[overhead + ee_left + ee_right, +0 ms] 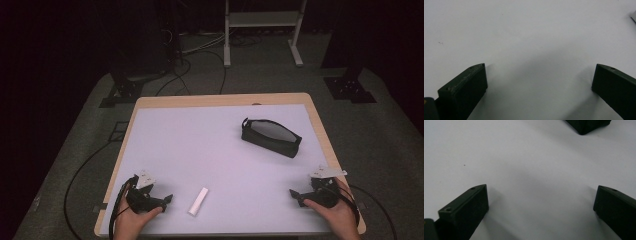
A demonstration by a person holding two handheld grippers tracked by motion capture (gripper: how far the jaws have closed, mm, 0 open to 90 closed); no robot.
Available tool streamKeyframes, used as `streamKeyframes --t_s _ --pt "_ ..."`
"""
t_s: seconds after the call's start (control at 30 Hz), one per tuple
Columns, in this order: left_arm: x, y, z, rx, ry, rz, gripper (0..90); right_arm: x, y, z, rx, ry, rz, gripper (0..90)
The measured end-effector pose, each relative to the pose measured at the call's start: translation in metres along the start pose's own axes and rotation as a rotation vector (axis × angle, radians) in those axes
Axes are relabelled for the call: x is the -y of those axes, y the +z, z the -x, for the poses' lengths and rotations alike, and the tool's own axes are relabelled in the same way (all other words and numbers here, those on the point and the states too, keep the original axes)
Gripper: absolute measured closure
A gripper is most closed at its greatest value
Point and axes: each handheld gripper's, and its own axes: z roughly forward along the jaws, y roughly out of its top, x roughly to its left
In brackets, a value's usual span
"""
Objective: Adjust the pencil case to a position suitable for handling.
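Dark room, grey carpeted floor with cables running around, and a wooden table with a pale white mat covering nearly all of the top. Two things sit on the mat. There's a black zip pouch, long and boxy with a greyish mesh-looking top panel and a little loop at its left end, lying at an angle out toward 1 o'clock from the mat's middle. Then a small white stick-shaped thing, flat on the mat and tilted, down around 6 o'clock near the front edge. The left gripper rests on the mat at about 7 o'clock, jaws wide apart with nothing between them, and the white stick is just beside it at its 3 o'clock, not touching. The right gripper is at about 5 o'clock, jaws also spread and empty; the pouch sits at its 11 o'clock, well apart, and one dark corner of it pokes into the top of the right gripper view.
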Motion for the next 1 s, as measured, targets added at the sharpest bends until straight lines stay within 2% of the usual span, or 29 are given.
streamKeyframes --t_s 0.47,0.53,0.57,0.67,0.73,0.8,1.0 --pt "0.0 0.0 0.0 0.001 0.001 0.001 0.0 0.0 0.0 0.0 0.001 -0.003 -0.003 0.0" --pt "0.0 0.0 0.0 0.001 0.001 0.001 0.0 -0.001 -0.002 -0.001 -0.004 -0.005 0.007 7.3" --pt "0.0 0.0 0.0 0.002 0.001 0.001 0.0 -0.001 -0.005 0.0 -0.004 -0.008 0.024 19.6" --pt "0.0 0.0 0.0 0.002 -0.001 0.0 0.0 -0.002 -0.006 0.001 -0.001 -0.009 0.024 20.0" --pt "0.0 0.0 0.0 0.002 0.0 0.0 0.0 -0.004 -0.008 0.002 -0.01 -0.006 0.037 25.0" --pt "0.0 0.0 0.0 0.002 0.0 0.001 0.0 -0.005 -0.009 0.002 -0.013 -0.007 0.045 25.8" --pt "0.0 0.0 0.0 0.003 -0.001 0.001 0.0 -0.015 -0.015 0.005 -0.03 -0.03 0.072 29.5"
